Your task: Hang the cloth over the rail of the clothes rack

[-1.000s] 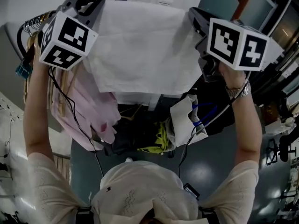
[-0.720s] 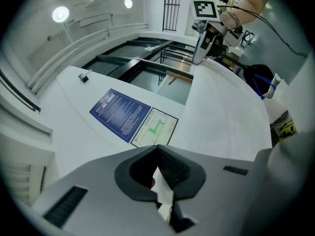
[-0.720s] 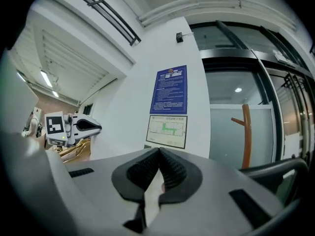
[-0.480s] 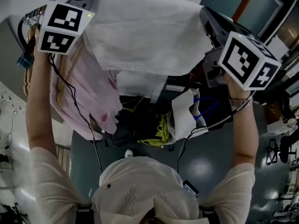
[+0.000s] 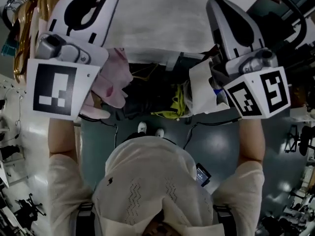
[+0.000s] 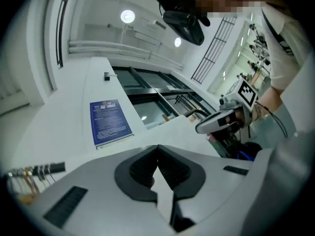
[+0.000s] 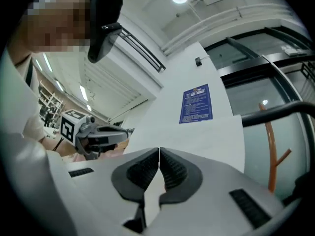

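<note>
Where cloth (image 5: 167, 18) stretches, pink garments (image 5: 115, 80) and hangers (image 5: 23, 43) crowd beside.

Glossy grey floor (image 5: 231, 149), a pair of white shoes (image 5: 142, 127) on it.

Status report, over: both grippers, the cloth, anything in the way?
Left gripper shut on cloth. Right gripper shut on cloth. It spreads between them. Pink garment hangs below, at left.

The blue notice (image 6: 110, 123) on the white wall (image 6: 74, 132) carries print too small to read.
</note>
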`<state>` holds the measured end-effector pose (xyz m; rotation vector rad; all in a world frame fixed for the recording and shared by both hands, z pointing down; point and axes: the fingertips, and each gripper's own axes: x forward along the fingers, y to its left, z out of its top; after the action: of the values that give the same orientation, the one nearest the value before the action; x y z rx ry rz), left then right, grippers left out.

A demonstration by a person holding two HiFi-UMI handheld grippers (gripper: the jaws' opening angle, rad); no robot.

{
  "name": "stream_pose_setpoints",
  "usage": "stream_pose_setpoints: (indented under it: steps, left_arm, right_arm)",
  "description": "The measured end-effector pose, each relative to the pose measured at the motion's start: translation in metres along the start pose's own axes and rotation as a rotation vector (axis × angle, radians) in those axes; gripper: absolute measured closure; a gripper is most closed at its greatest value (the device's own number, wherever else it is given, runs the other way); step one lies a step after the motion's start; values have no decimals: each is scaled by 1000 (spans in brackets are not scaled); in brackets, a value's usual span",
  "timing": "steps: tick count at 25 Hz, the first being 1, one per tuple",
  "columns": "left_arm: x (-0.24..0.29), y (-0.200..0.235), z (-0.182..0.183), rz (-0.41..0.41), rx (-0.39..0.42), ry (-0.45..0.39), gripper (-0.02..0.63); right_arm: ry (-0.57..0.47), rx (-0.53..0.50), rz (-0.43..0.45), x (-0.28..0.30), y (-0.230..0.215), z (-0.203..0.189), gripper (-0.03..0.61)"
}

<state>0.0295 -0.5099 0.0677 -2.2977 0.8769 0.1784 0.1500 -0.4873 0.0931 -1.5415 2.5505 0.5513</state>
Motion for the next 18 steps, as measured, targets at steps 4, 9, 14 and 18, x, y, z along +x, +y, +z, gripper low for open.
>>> stream_pose_setpoints:
  steps: [4,9,14,18]
  left_arm:
    - [-27,-88,-63,-154,-206,6,601]
    - [-60,-155,-101,-227,-429,62,601]
    - [-98,-203,-117,-208,-559,99,601]
    - [-127,-221,-149,-156,-667,184,601]
  right_arm:
    - [59,100,0,-16,37,-64,559]
    - [129,218,16,-47,90,-126,560]
    - [186,356,-7,-78,133,-176,560]
    - [218,434,-28,-97,157,-201,560]
